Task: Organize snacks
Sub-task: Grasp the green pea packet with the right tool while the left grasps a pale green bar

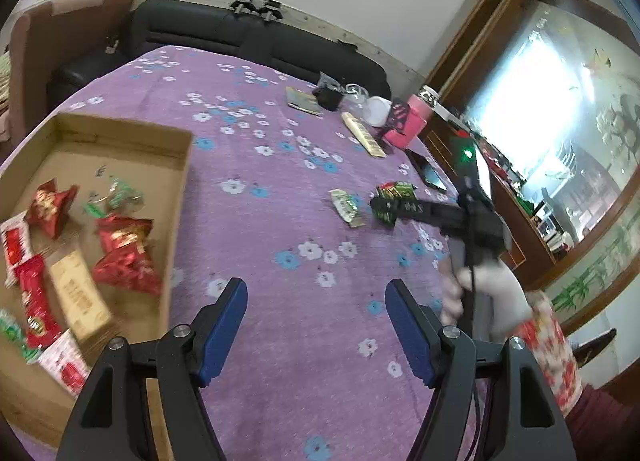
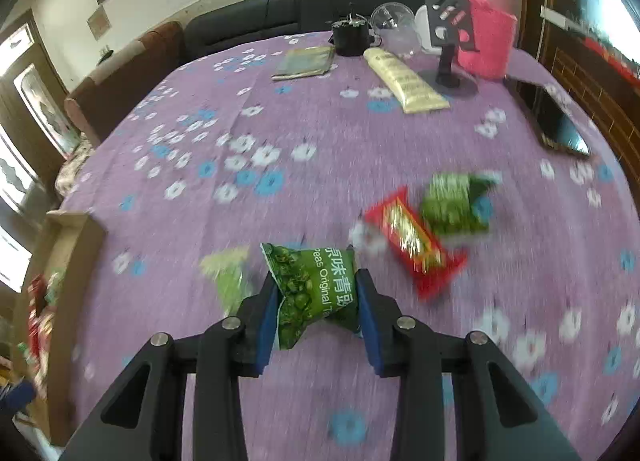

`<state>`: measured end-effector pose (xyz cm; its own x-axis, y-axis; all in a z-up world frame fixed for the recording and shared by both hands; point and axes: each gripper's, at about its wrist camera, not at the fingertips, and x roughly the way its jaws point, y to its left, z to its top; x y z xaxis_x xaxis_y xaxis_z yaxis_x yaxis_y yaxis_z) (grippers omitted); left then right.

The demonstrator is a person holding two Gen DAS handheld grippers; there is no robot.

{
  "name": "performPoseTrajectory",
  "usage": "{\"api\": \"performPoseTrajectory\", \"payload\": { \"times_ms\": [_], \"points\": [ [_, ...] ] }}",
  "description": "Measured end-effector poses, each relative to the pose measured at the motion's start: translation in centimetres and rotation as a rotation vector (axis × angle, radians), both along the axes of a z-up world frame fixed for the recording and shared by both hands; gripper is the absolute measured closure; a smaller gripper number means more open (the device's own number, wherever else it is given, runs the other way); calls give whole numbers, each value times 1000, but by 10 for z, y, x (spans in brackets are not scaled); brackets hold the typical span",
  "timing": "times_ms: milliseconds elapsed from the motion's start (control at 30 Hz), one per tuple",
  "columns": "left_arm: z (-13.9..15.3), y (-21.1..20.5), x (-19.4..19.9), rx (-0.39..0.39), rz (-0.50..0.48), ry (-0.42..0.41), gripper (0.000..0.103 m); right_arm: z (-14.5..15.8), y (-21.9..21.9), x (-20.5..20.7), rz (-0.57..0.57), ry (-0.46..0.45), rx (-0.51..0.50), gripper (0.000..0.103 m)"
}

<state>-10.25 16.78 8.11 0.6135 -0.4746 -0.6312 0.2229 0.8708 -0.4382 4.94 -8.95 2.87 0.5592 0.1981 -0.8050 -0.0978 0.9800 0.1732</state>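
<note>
the right gripper is pinching a green pea snack packet between its fingers; the left gripper is hanging spread, empty. next: carrying the packet to the shallow cardboard box.

- Glossy green foil pea packet, crinkled
- Matt woven purple tablecloth, flower-printed
- Plain brown cardboard box, matt
- Blue rubbery pads on black plastic fingers
- Shiny red wrapper

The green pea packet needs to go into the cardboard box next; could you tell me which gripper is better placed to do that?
The right gripper: its pads already pinch the green pea packet. The left gripper hangs open and empty beside the cardboard box.
</note>
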Motion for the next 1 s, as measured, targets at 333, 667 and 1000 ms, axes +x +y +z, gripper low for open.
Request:
{"api": "performPoseTrajectory", "payload": {
  "times_ms": [333,667,1000],
  "points": [
    [-16,-65,62,70,-59,39,28,-5,-30,-38,-5,-72,181,68],
    [-41,-136,140,180,-109,63,29,0,-59,-38,-71,-89,279,68],
    [-60,-168,156,414,-152,10,75,-4,-73,-34,-115,-61,341,68]
  ]
}}
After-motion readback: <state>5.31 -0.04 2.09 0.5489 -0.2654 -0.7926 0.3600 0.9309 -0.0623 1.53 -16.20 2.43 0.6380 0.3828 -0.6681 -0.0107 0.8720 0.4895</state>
